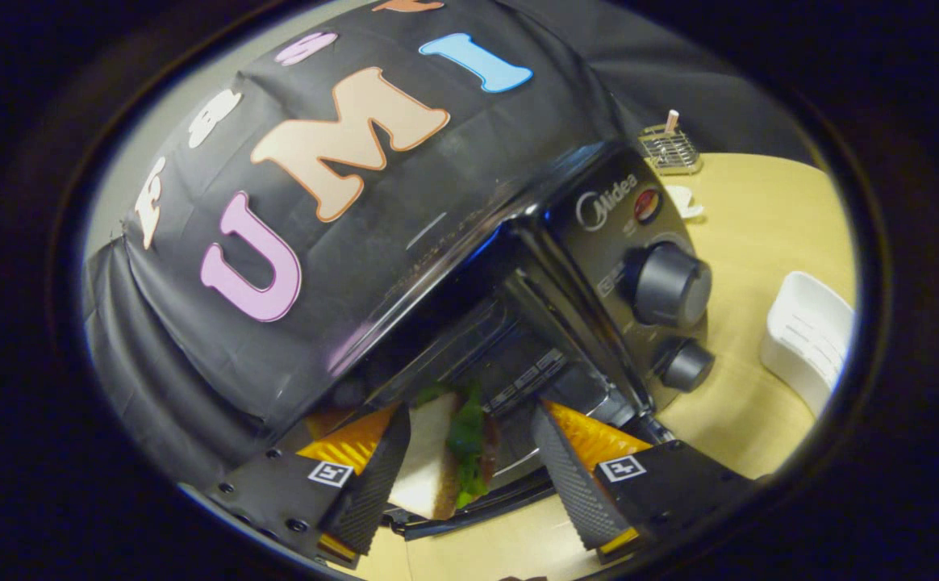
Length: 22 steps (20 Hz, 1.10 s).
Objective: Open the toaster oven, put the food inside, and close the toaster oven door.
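I had the gripper tilted hard to one side at the mouth of the black, glossy toaster oven, whose glass door hung open and dropped down below the fingers. Between the fingers sat the food, a triangular sandwich wedge of white bread with green lettuce and a brown filling. The left finger lay against the bread face; on the lettuce side I saw a clear gap between the sandwich and the right finger, so the jaws stood at a middling spread and I could not confirm a two-sided pinch. Whether the wedge was held, or already resting on something inside, I could not tell from this view. The relation that mattered: the sandwich's long axis ran forward along the fingers, pointing straight into the dark oven cavity just ahead, with the wire rack immediately beyond its far tip. The oven's control panel, carrying two round dark grey knobs, sat off to the right of the opening, clear of the line of travel. My judgement was that the insertion step was in progress, door-opening done and closing still to do. The next move needed a short advance along that same axis, then a release and a straight withdrawal without dragging the bread out. On the pale wooden table beyond stood a white plastic container, well apart.
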Tool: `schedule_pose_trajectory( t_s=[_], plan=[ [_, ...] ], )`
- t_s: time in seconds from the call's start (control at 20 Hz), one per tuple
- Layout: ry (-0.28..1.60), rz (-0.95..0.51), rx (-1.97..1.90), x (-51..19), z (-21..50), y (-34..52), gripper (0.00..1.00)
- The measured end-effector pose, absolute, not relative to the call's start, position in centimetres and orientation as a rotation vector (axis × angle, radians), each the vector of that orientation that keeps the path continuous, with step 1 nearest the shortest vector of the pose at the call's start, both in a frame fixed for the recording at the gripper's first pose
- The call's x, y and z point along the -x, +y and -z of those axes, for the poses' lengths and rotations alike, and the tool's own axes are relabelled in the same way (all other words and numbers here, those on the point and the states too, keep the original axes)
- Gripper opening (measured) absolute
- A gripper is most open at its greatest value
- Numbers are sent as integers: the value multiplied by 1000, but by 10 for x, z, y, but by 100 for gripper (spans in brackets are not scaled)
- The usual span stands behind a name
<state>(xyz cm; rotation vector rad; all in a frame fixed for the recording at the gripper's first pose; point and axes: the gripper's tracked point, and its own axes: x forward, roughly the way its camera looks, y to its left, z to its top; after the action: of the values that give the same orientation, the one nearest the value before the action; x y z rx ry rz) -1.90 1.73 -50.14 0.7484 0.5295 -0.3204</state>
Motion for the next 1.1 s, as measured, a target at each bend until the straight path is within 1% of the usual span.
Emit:
schedule_pose_trajectory(
  t_s=[0.2, 0.7, 0.9, 1.1],
  plan=[
    [520, 320, -723, 27, 489, 7, 96],
    [548, 248, -689, 59, 467, 13, 99],
    [603, 183, -666, 83, 465, 35, 99],
    [712, 126, -635, 113, 475, 58, 99]
  ],
)
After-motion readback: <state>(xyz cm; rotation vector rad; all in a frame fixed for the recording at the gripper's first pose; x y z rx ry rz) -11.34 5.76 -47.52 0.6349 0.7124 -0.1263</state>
